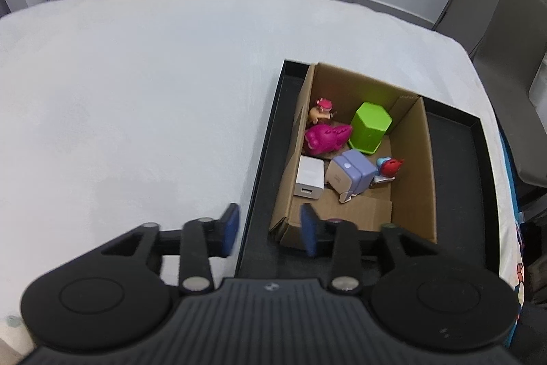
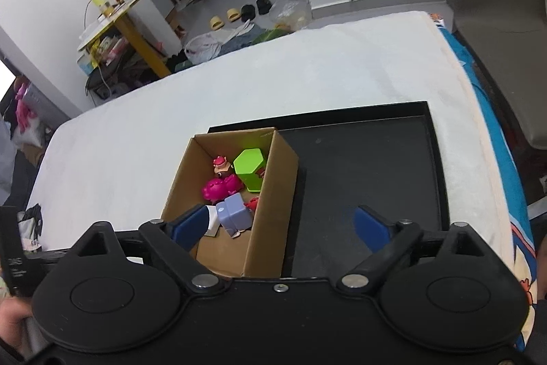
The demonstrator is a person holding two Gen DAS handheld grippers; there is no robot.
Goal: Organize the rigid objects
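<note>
Six little things sit in the cardboard box (image 1: 413, 166), and I judge the sorting is almost done. I see a green hexagon block (image 1: 370, 127) at about 12 o'clock inside the box, and a pink dinosaur toy (image 1: 324, 139) just beside it at 10 o'clock. A small pink-hatted figure (image 1: 321, 110) is behind the dinosaur, a white charger cube (image 1: 309, 177) is at 8 o'clock, a purple blocky toy (image 1: 350, 173) is in the middle, and a red toy (image 1: 389, 166) is at 3 o'clock. The box stands in the left part of a black tray (image 2: 434, 166), and the rest of the tray is bare.

My left gripper (image 1: 270, 228) hangs over the near left corner of the box with its jaws partly apart and nothing in them. My right gripper (image 2: 282, 224) hangs over the box's right wall with its jaws wide apart, also holding nothing.

The white table (image 1: 136, 91) looks bare, so I can find nothing left to pick up there.
</note>
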